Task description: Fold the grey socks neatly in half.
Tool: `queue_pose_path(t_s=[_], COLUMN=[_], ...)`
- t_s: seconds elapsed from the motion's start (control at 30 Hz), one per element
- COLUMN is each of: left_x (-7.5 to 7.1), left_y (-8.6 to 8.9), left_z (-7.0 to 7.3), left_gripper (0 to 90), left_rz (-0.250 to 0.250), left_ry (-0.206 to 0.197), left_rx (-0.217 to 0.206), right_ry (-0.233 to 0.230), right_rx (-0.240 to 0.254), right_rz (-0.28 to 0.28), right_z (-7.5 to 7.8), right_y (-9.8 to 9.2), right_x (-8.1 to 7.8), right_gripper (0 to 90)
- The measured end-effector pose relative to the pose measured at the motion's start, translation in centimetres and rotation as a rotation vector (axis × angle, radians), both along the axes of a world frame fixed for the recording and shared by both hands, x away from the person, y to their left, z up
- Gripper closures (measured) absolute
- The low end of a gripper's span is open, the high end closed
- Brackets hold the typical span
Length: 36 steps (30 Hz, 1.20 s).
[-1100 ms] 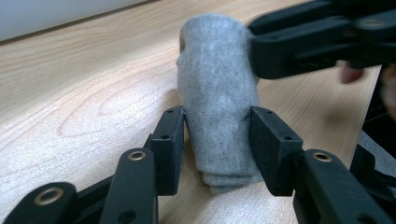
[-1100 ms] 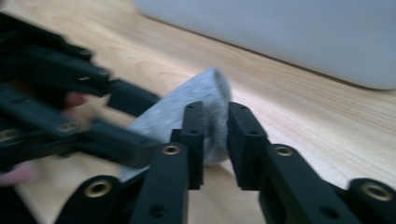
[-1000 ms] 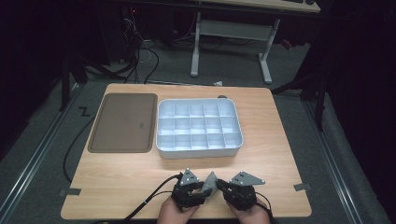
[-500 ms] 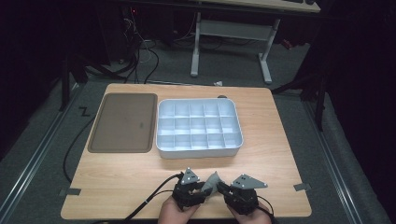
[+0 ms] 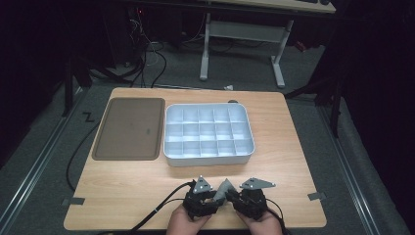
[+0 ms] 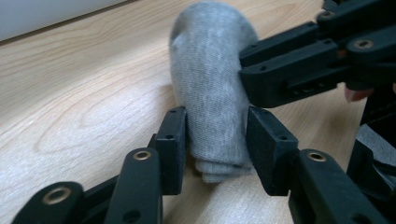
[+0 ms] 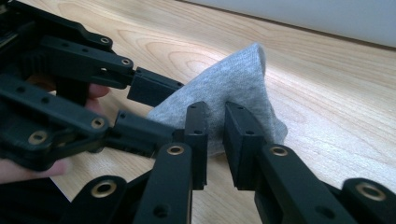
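Note:
A grey sock [image 5: 224,188] stands bunched up on the wooden table [image 5: 293,147] near its front edge, between my two grippers. The left gripper [image 6: 217,126] has its pads pressed on both sides of the sock's [image 6: 210,79] lower part; its jaws have just eased open slightly. From the other side the right gripper [image 7: 215,126] pinches a fold of the sock [image 7: 233,79] in a narrow gap. Its jaws have just been opening, with the cloth still between the pads. In the high view the left gripper [image 5: 215,197] and right gripper [image 5: 234,195] face each other, a hand behind each.
A white box [image 5: 209,157] of several empty compartments sits mid-table, just beyond the grippers. A flat brown tray [image 5: 128,128] lies to its left. Black cables [image 5: 156,210] trail off the front edge. Desk legs [image 5: 204,49] and wires stand on the floor behind.

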<state>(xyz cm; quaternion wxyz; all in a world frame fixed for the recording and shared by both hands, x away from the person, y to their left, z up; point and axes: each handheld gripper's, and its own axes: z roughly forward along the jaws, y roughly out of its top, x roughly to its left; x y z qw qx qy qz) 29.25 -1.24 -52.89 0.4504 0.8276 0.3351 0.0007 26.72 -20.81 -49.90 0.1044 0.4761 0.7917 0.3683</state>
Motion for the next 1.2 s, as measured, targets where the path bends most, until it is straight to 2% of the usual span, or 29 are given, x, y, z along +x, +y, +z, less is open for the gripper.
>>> queue_pose_path(t_s=[0.1,0.3,0.37,0.43,0.57,0.77,1.2], left_x=[-0.2,-0.5,-0.8,-1.0,-0.9,-0.9,-0.9], left_y=[-0.3,-0.8,-1.2,-1.5,-1.7,-2.3,-3.1], left_z=[0.1,0.1,0.1,0.0,0.0,0.1,0.3], left_gripper=[55.4,51.4,50.9,50.6,51.0,51.0,51.1], left_rz=[-0.022,-0.063,-0.078,-0.092,-0.098,-0.116,-0.125], left_ry=[-0.013,-0.034,-0.054,-0.058,-0.055,-0.063,-0.073], left_rx=[0.006,0.015,0.034,0.044,0.036,0.042,0.047], right_ry=[0.036,0.081,0.107,0.115,0.124,0.144,0.166], right_rx=[0.021,0.031,0.047,0.054,0.049,0.059,0.048], right_rz=[0.002,0.019,0.017,0.019,0.02,-0.002,-0.011], right_z=[0.1,0.4,0.5,0.6,0.6,0.5,0.2], right_y=[-0.4,-0.9,-1.0,-1.2,-1.2,-1.4,-1.8], right_x=[0.4,1.1,1.3,1.5,1.7,2.3,3.4], right_gripper=[77.3,69.8,66.5,65.1,61.4,57.2,57.2])
